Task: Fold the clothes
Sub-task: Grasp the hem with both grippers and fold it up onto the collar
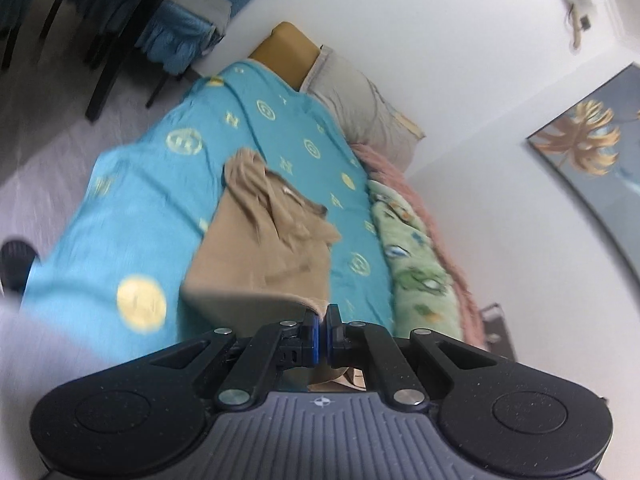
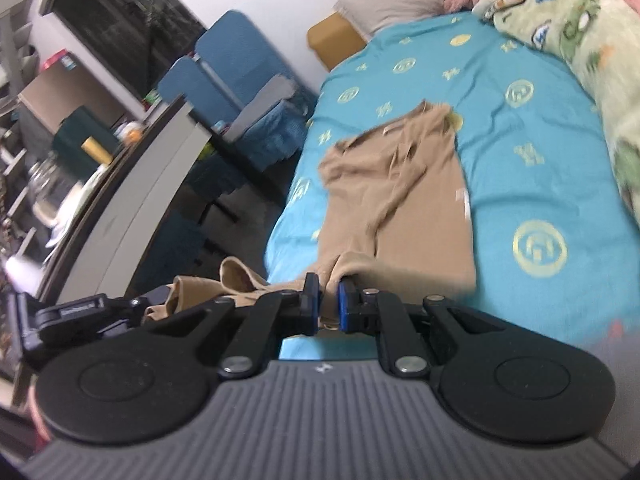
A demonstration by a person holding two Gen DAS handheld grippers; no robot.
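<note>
A tan garment [image 1: 256, 248] lies crumpled lengthwise on the teal bed sheet [image 1: 120, 208]. Its near edge is lifted off the bed. My left gripper [image 1: 322, 316] is shut, pinching a corner of that near edge between its blue pads. In the right wrist view the tan garment [image 2: 400, 200] runs away from me over the sheet [image 2: 540, 160], and my right gripper [image 2: 329, 300] is shut on a bunched fold of its near end. From there a sagging strip of cloth [image 2: 236, 276] leads left to the black body of the other gripper [image 2: 76, 314], whose tips I cannot see.
A green printed blanket [image 1: 416, 264] and a pink fluffy one [image 1: 400, 176] line the bed's wall side, with a grey pillow [image 1: 360, 108] at the far end. Blue chairs [image 2: 232, 64] and a cluttered table [image 2: 132, 208] stand beside the bed. A dark slipper [image 1: 16, 264] lies on the floor.
</note>
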